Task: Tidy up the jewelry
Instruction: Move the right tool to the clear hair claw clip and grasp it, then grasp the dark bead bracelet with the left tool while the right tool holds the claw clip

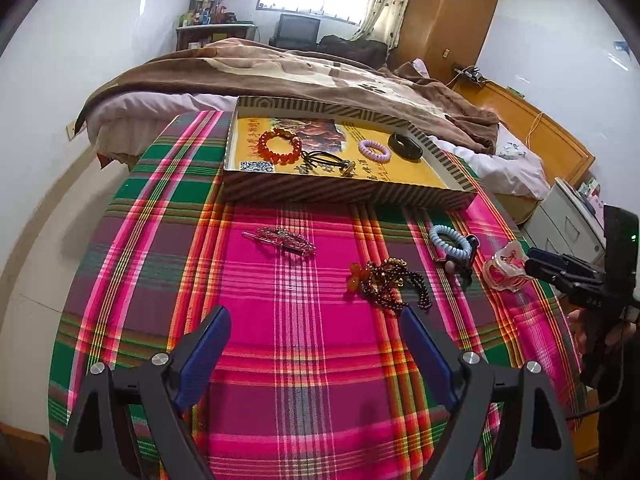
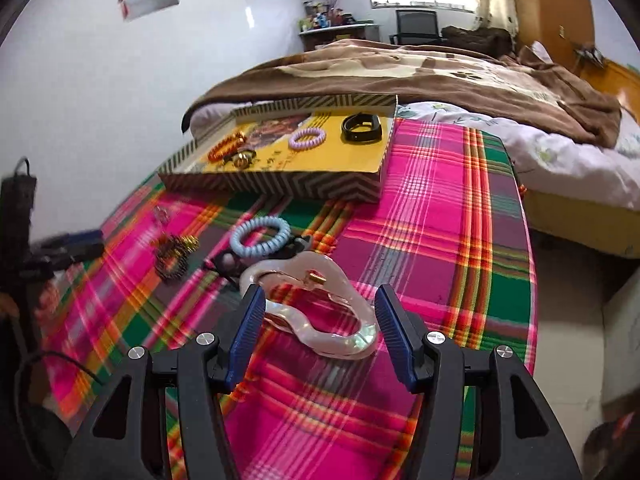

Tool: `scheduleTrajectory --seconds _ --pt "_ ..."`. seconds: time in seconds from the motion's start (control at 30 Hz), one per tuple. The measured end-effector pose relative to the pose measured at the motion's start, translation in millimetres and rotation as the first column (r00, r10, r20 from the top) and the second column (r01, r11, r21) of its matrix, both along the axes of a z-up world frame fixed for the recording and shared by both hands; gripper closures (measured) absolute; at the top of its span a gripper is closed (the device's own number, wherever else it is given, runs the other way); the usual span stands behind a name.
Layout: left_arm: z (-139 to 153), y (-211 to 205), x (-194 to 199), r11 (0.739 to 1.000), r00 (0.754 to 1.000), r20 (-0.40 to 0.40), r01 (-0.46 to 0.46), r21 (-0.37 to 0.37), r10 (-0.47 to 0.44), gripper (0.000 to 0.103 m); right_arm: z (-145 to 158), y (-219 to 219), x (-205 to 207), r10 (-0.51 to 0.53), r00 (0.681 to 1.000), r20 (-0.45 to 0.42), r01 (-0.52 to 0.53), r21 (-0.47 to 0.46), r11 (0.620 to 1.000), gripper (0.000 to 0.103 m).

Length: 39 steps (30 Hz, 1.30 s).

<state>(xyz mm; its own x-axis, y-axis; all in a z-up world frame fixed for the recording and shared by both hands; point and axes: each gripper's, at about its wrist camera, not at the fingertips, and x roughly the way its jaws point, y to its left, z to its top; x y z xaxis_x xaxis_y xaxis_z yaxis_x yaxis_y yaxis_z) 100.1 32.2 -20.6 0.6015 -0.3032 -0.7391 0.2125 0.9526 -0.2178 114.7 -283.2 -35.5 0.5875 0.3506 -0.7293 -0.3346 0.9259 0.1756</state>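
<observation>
My right gripper (image 2: 320, 314) is open low over the plaid cloth, with a pearly white claw clip (image 2: 340, 344) lying on the cloth between its blue pads (image 2: 248, 324). The clip's ends come close to both pads, and no squeeze shows. The left wrist view shows that clip (image 1: 505, 272) at the right gripper's (image 1: 538, 260) tips. My left gripper (image 1: 314, 326) stands wide open and holds nothing. Just ahead of it lie dark bead bracelets (image 1: 386, 286), a silver hair clip (image 1: 280, 240) and a blue coil tie (image 1: 450, 240).
A striped box (image 1: 340, 194) with a yellow floor holds an orange bead bracelet (image 1: 280, 146), a black cord tie (image 1: 328, 162), a purple coil tie (image 1: 375, 151) and a black band (image 1: 405, 146). A bed with a brown blanket (image 1: 280, 72) lies behind the round table.
</observation>
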Motion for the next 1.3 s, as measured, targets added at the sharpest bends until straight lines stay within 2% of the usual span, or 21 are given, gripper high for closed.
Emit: scheduleTrajectory --seconds 0.07,0.2,0.27,0.33,0.47,0.7,0.73,0.77,0.8,0.83,0.87,0.93,1.03,1.3 --pt "0.5 -1.5 -0.4 1.0 1.0 0.001 0.005 0.0 -0.005 0.017 -1.9 -2.2 4.2 -0.002 1.0 -0.007 0.002 0.004 1.0 0.042" --pt "-1.2 -4.2 1.7 1.0 1.0 -0.011 0.008 -0.002 -0.008 0.017 -1.0 -13.3 16.2 -0.038 0.999 -0.03 0.04 0.051 0.998 0.042" --pt "-2.8 -5.4 2.7 1.0 1.0 -0.018 0.007 -0.004 -0.007 0.017 -3.9 -12.9 23.0 -0.038 0.998 -0.053 0.04 0.036 0.999 0.042" --pt "-3.8 -6.9 3.1 1.0 1.0 -0.021 0.011 -0.004 -0.011 0.017 -9.4 -8.1 30.5 -0.014 0.996 -0.083 0.014 -0.006 1.0 0.041" --pt "-6.2 -9.4 3.9 1.0 0.999 -0.032 0.016 -0.001 -0.016 0.017 -9.5 -0.6 37.4 0.047 0.993 -0.106 -0.05 -0.023 0.999 0.04" --pt "-10.7 -9.4 6.6 1.0 0.999 -0.049 0.017 -0.001 -0.017 0.017 -14.0 9.8 57.6 0.112 0.963 -0.245 -0.122 -0.026 0.992 0.04" --pt "-11.1 -9.4 7.4 1.0 0.998 -0.051 0.02 -0.003 -0.02 0.017 -15.1 9.4 58.4 0.109 0.96 -0.259 -0.12 -0.027 0.992 0.045" --pt "-11.9 -9.5 7.6 1.0 0.998 -0.053 0.023 -0.005 -0.023 0.017 -16.6 9.4 58.8 0.104 0.957 -0.272 -0.119 -0.039 0.992 0.056" --pt "-12.7 -9.7 8.2 1.0 0.998 -0.056 0.024 -0.006 -0.024 0.017 -17.6 8.4 58.9 0.109 0.954 -0.281 -0.12 -0.021 0.993 0.061" --pt "-13.3 -10.0 8.5 1.0 0.998 -0.057 0.026 -0.006 -0.026 0.017 -18.6 7.0 57.8 0.105 0.951 -0.29 -0.112 -0.006 0.994 0.072" --pt "-14.2 -10.7 9.3 1.0 0.998 -0.06 0.028 -0.005 -0.028 0.017 -18.6 6.6 56.2 0.098 0.952 -0.289 -0.105 -0.009 0.994 0.078" --pt "-16.5 -12.7 11.4 1.0 0.997 -0.068 0.03 -0.005 -0.031 0.017 -17.7 7.2 50.6 0.085 0.956 -0.281 -0.097 -0.031 0.995 0.08" --pt "-18.1 -18.8 13.1 0.999 0.996 -0.07 0.049 -0.003 -0.049 0.017 -15.6 4.1 41.2 0.048 0.966 -0.256 -0.061 -0.044 0.997 0.088" --pt "-17.0 -36.0 28.0 0.996 0.995 -0.059 0.083 0.015 -0.082 0.017 -13.4 -17.6 9.8 -0.029 0.978 -0.208 0.057 0.131 0.99 0.088"
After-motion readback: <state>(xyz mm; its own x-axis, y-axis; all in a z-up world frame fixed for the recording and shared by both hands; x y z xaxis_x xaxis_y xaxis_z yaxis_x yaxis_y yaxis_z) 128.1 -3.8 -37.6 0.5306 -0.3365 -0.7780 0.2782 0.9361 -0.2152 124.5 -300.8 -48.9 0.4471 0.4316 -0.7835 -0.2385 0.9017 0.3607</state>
